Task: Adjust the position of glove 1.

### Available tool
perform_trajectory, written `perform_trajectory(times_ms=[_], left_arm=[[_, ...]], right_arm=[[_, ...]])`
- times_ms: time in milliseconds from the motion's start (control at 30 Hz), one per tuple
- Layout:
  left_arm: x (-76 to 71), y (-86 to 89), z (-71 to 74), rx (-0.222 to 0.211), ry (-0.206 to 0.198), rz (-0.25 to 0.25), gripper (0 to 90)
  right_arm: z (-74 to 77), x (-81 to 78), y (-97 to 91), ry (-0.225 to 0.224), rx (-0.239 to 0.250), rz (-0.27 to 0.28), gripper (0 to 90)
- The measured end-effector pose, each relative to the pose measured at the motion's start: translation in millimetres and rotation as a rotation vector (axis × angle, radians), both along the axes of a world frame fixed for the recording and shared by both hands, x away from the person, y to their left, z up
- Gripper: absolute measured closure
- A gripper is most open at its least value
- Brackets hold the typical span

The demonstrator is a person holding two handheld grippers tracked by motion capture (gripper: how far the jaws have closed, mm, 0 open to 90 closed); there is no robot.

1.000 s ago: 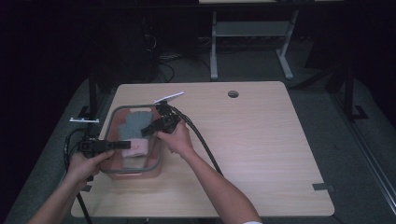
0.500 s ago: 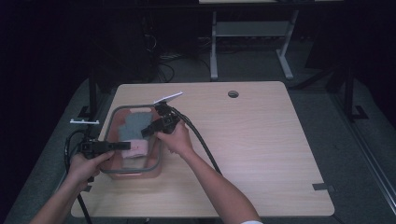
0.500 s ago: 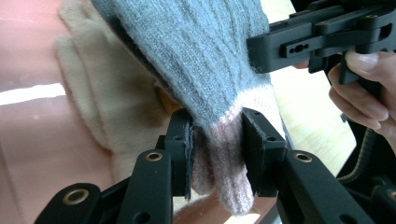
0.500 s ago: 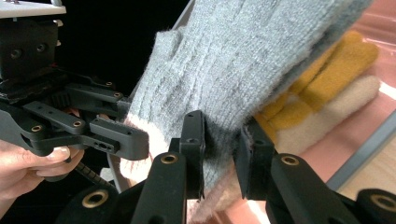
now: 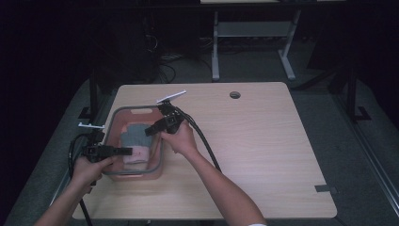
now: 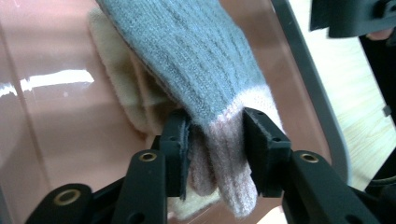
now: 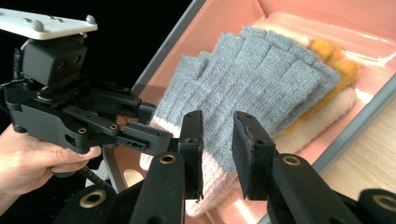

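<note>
We have both grippers in the pink bin at the left of the table, working on the grey glove that lies inside it on top of a cream and yellow one. Our left gripper has its jaws narrowed around the glove's pink cuff, with the knit bunched between the pads, so we judge it to be holding the cuff. Our right gripper hangs just above the same cuff end with a narrow gap between its jaws; the glove shows through that gap, but we cannot tell whether the pads touch it yet. The main risk we see is a weak hold: the left pads bite only the soft cuff edge, and a pull could let the stretchy knit slide out. If we lift now, the cream glove underneath may cling to the grey one and come up with it. The two grippers sit very near each other, so closing the right one could pinch the left jaw or knock it off the cuff. The bin wall is also close, and a sideways tug might drag or tip the bin.
</note>
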State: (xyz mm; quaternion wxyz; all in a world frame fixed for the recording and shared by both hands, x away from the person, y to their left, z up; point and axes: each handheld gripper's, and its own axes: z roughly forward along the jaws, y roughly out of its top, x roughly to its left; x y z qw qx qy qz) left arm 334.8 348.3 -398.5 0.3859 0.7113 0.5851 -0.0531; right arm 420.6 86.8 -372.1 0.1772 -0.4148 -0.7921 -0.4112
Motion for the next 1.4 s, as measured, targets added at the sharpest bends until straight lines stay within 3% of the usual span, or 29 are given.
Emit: perform_trajectory(times_ms=[233, 300, 600, 800, 1067, 1400], left_arm=[[-0.9, 3.5, 5.7, -0.009, -0.030, 0.037, 53.4], [-0.9, 2.3, 10.0, 0.012, -0.050, 0.042, 49.6], [0.4, 3.2, 17.2, 0.005, -0.080, 0.069, 46.7], [3.6, 2.7, 25.2, 0.023, -0.094, 0.052, 46.7], [6.1, -1.0, 29.0, 0.017, -0.105, 0.043, 46.8], [4.4, -14.6, 42.3, -0.020, -0.147, 0.000, 46.1]], right_arm=[[0.3, 1.2, -10.6, 0.005, 0.015, -0.005, 72.0], [0.5, 1.6, -13.0, 0.010, 0.018, -0.007, 71.4], [4.6, 0.4, -25.9, -0.002, 0.034, -0.019, 68.1], [5.5, 0.2, -39.1, -0.001, 0.037, -0.038, 67.6], [8.9, -0.2, -56.3, -0.009, 0.045, -0.064, 67.1], [11.2, -1.4, -78.1, -0.011, 0.055, -0.090, 64.3]])
